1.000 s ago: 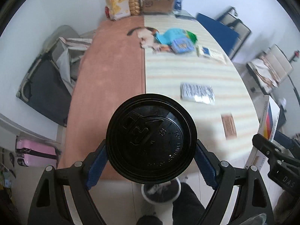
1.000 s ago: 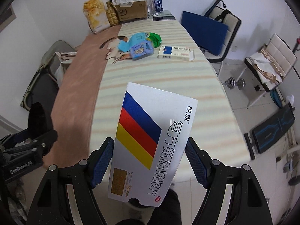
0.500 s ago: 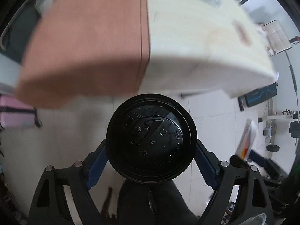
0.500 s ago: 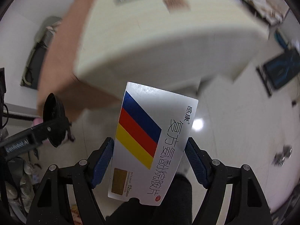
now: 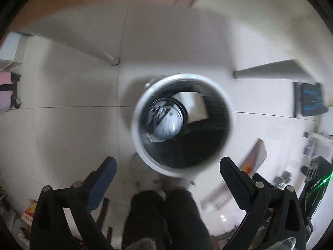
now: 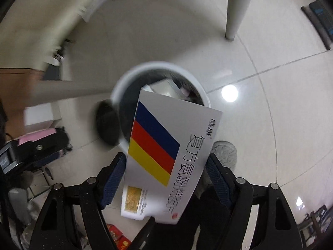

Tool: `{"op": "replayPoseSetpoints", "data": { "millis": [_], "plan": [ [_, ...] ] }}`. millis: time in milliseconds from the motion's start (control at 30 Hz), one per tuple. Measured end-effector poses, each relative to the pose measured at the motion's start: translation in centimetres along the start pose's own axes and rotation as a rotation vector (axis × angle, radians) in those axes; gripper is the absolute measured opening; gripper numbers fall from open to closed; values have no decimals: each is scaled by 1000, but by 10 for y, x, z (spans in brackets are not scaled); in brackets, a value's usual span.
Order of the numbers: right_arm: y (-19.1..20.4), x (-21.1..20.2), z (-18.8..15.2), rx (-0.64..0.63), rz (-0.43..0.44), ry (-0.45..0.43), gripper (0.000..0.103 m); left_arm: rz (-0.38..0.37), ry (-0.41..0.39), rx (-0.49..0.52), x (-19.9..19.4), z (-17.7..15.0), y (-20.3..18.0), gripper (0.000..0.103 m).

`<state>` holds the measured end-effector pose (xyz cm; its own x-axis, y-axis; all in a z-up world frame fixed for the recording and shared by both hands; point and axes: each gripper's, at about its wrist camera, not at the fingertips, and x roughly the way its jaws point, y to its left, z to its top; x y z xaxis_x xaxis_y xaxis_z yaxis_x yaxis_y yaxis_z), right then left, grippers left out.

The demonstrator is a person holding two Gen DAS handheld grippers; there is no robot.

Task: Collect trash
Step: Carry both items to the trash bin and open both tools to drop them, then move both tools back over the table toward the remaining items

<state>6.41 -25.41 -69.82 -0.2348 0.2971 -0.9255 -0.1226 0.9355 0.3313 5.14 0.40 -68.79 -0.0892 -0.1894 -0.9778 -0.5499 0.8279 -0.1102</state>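
The bin point(image 5: 143, 158) mouth lies open below; a table leg point(image 6: 235, 10) and the person's legs point(image 5: 166, 218) flank it on bare floor point(image 5: 62, 104).

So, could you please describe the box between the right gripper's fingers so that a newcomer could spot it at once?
Look above the round white-rimmed trash bin on the tiled floor. Between the right gripper fingers is a flat white medicine box; its diagonal blue, red and yellow stripes distinguish it from the plain white box inside the bin.
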Motion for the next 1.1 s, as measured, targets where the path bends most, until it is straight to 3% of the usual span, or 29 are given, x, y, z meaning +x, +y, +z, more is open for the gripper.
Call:
{"op": "replayPoseSetpoints", "data": {
  "millis": [33, 167, 267, 500, 667, 1100],
  "plan": [
    [-4, 17, 3, -3, -17, 13, 103, 21, -8, 0, 6, -3, 6, 101],
    [-10, 43, 8, -22, -101, 25, 103, 107, -64, 7, 16, -9, 15, 101],
    [-9, 45, 4, -43, -162, 17, 103, 160, -79, 7, 11, -21, 22, 101],
    [10, 18, -4, -109, -286, -8, 103, 194, -88, 36, -13, -44, 21, 101],
    [29, -21, -10, -161, -348, -42, 103, 204, -103, 48, -46, -59, 17, 101],
    [75, -171, -42, -214, -345, -142, 103, 136, -162, 26, -170, -104, 2, 101]
  ]
}}
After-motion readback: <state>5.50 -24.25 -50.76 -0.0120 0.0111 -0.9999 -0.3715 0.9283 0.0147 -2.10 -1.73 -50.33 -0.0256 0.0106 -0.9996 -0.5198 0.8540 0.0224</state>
